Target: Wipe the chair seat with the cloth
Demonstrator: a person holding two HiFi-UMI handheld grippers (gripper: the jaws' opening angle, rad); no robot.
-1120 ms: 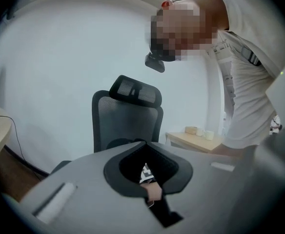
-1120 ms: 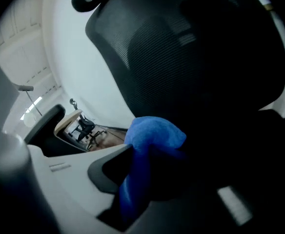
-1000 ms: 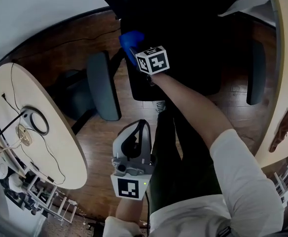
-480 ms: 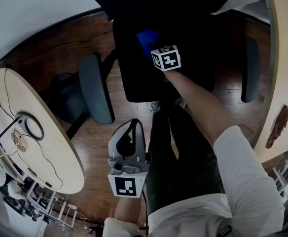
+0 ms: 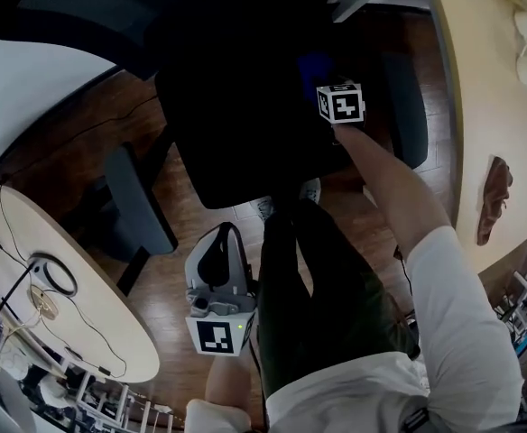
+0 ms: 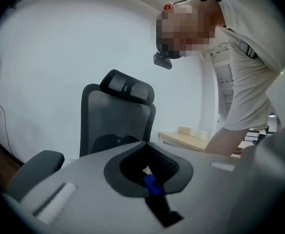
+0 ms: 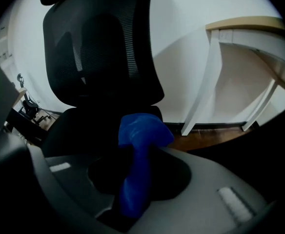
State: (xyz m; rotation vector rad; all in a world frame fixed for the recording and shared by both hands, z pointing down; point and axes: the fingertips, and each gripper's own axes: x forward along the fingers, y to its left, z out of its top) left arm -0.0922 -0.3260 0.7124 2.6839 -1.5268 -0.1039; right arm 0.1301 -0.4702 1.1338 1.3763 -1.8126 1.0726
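Note:
The black chair seat (image 5: 236, 133) fills the upper middle of the head view, very dark. My right gripper (image 5: 327, 81) reaches over the seat's right part, shut on the blue cloth (image 5: 312, 65). In the right gripper view the blue cloth (image 7: 140, 135) bunches out past the jaws of the right gripper (image 7: 136, 172), in front of the black mesh chair back (image 7: 103, 48) and low over the seat (image 7: 76, 128). My left gripper (image 5: 220, 240) hangs by the person's legs, away from the chair. The left gripper (image 6: 150, 167) has its jaws together with nothing held.
The chair's armrests (image 5: 137, 197) (image 5: 406, 106) flank the seat. A round wooden table (image 5: 74, 287) with cables stands at the left and a long wooden table (image 5: 480, 115) at the right. White table legs (image 7: 206, 77) rise behind the chair. Another mesh chair (image 6: 117, 118) shows in the left gripper view.
My right gripper has carried the blue cloth from the seat's left edge rightward across the seat. The head view has swung over the chair. The left gripper has stayed by the legs.

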